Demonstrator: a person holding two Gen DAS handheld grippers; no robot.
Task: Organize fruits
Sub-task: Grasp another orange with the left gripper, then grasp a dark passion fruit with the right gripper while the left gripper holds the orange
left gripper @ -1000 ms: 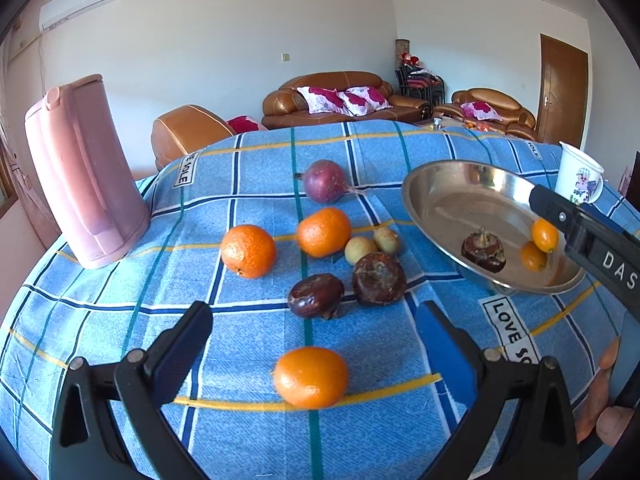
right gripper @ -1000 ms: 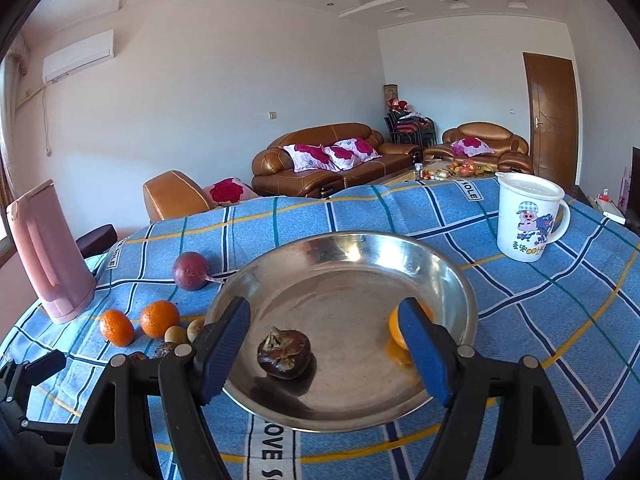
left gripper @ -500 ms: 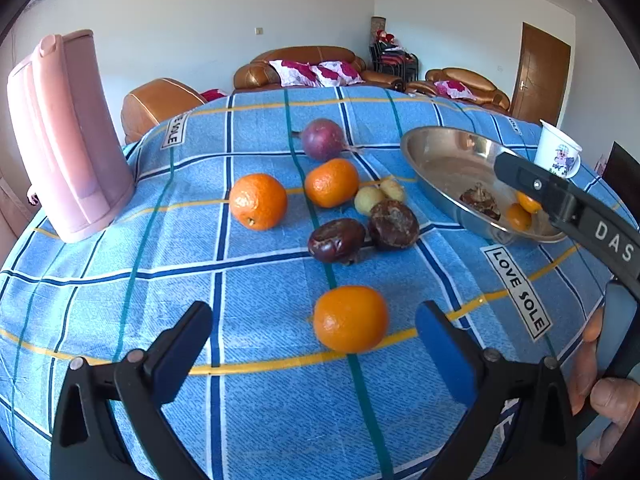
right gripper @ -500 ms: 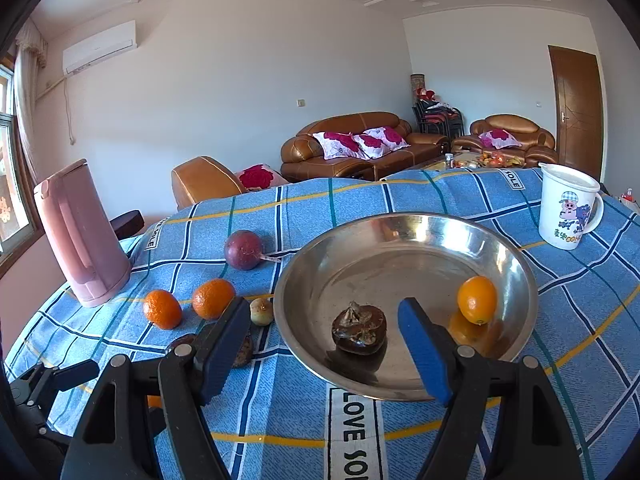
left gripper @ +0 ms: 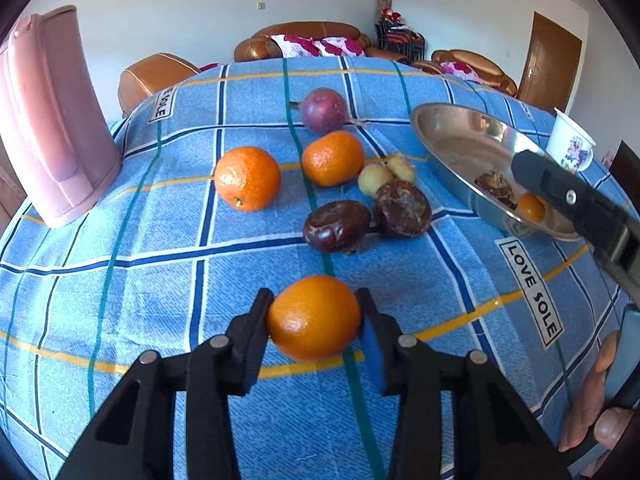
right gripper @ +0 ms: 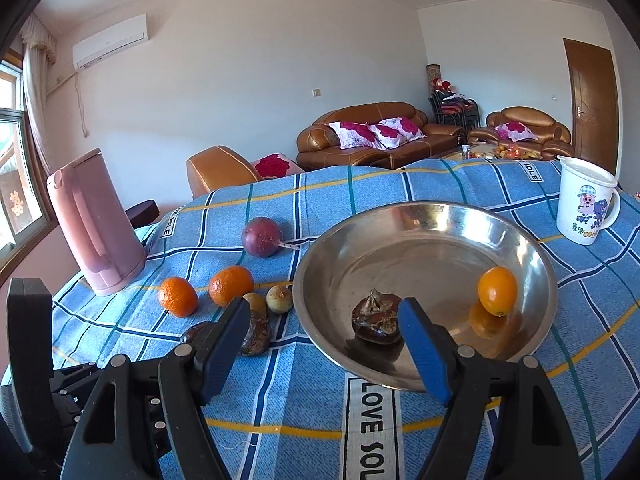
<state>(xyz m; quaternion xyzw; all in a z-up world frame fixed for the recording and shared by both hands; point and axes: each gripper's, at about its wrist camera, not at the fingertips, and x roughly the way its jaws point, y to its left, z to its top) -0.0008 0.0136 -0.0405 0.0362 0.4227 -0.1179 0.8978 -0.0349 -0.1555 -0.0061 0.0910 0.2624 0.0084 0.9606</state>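
My left gripper (left gripper: 315,312) is shut on an orange (left gripper: 314,317) that rests low on the blue checked cloth. Beyond it lie two dark brown fruits (left gripper: 336,225), two small yellow-green fruits (left gripper: 374,178), two more oranges (left gripper: 247,178) and a purple passion fruit (left gripper: 323,110). The steel bowl (right gripper: 320,264) holds a dark fruit (right gripper: 376,320) and a small orange (right gripper: 497,290). My right gripper (right gripper: 322,332) is open and empty, hovering before the bowl's near rim. It also shows at the right of the left wrist view (left gripper: 576,204).
A pink kettle (right gripper: 94,222) stands at the table's left edge. A white cartoon mug (right gripper: 584,200) stands at the far right behind the bowl. Sofas and a door lie beyond the table.
My left gripper has moved forward and closed on the nearest orange. The right gripper has shifted left, so the bowl now sits further right in its view.
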